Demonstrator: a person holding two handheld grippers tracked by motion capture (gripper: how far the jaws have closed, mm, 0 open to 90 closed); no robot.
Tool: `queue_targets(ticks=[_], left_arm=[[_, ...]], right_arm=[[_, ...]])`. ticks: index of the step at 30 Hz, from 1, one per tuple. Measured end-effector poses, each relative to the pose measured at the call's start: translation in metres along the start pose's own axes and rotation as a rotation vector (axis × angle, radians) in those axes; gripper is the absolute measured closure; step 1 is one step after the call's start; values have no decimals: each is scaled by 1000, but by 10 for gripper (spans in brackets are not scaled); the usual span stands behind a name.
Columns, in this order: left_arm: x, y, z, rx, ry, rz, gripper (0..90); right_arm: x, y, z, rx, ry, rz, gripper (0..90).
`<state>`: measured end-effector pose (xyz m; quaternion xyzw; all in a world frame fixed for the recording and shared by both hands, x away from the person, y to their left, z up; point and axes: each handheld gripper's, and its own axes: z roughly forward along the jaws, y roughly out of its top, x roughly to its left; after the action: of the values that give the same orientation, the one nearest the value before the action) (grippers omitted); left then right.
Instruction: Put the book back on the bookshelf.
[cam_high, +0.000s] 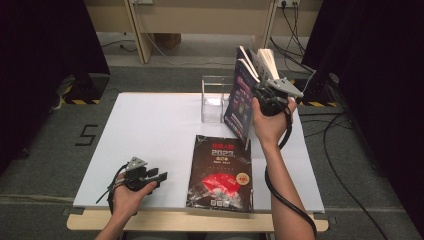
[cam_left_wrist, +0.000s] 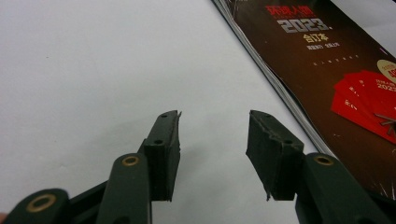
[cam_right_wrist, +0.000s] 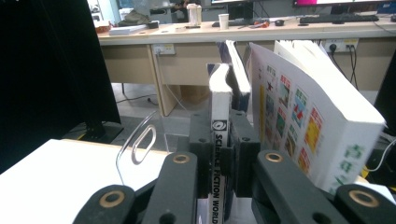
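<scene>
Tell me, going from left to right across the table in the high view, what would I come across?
Left gripper, resting open on the white table → dark magazine lying flat → clear acrylic holder farther back → right gripper, lifted and shut on an upright magazine.

A black magazine (cam_high: 220, 172) with red envelopes and pale lettering lies on the white table (cam_high: 150, 130). The raised magazine (cam_high: 243, 97) has a dark blue-purple cover, a white spine with black lettering and pages of coloured pictures. The holder (cam_high: 214, 100) is clear.

"2023" on dark mag cover (cam_high: 220, 172); "SCIENCE FICTION WORLD" on held mag spine (cam_right_wrist: 218, 154).
</scene>
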<state>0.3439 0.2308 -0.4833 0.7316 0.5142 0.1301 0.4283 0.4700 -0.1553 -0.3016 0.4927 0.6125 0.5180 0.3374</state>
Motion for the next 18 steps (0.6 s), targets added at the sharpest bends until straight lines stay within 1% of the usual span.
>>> queue_targets(ticks=[2, 6, 12, 15, 16, 17, 18], left_arm=[[-1, 0, 0, 3, 0, 0, 533], [-1, 0, 0, -1, -7, 0, 532], [-1, 0, -1, -4, -5, 1, 532], [0, 1, -1, -11, -4, -3, 532], [0, 1, -2, -11, -3, -2, 532], [0, 1, -2, -11, -3, -2, 532], [0, 1, -2, -12, -4, -3, 532]], right_arm=[[-2, -1, -3, 5, 0, -2, 819], [-3, -2, -6, 20, 8, 10, 797], [-3, 0, -5, 60, 3, 23, 770], [-3, -1, -4, 80, -6, 23, 788], [-3, -2, -5, 77, -10, 19, 790], [-3, -3, -5, 87, -14, 15, 789], [-3, -4, -5, 92, -9, 20, 788]])
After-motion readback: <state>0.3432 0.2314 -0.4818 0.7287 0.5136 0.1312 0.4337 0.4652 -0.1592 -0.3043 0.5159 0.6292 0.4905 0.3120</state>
